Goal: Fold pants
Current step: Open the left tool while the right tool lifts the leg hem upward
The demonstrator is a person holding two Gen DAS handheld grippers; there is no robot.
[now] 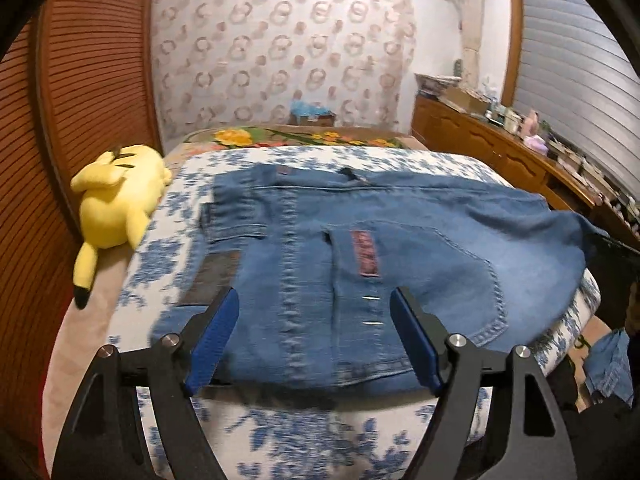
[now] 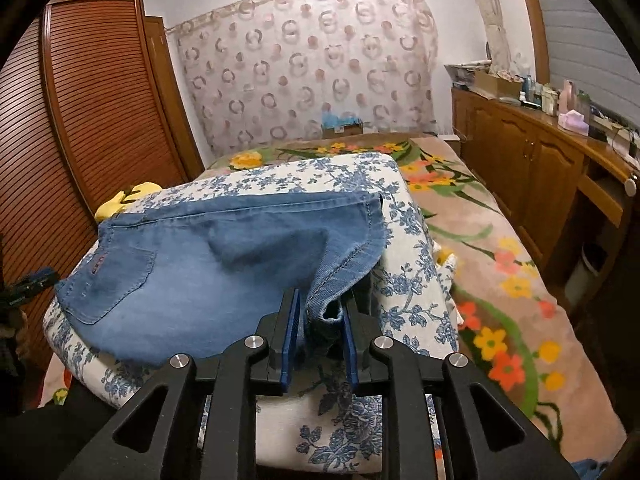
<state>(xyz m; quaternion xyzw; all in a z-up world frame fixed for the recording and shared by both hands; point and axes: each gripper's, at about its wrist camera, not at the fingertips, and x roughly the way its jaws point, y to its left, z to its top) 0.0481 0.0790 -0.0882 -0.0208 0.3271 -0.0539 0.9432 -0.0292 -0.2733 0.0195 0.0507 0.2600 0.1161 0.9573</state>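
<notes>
Left hand-held gripper [image 1: 314, 320]: released, jaws spread wide above the near edge of the jeans [image 1: 360, 248]. Right hand-held gripper [image 2: 320, 320]: clenched on a bunched denim hem. Jeans: lying across blue-floral bedding [image 2: 360, 420]. Yellow plush toy [image 1: 116, 208]: left of the jeans, beside the louvred wardrobe [image 1: 92, 80].

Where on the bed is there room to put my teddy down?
Bare flowery blanket lies between the blue-and-white cushion and the wooden cabinets. The jeans crowd the cushion top, and the yellow plush fills its left edge.
</notes>
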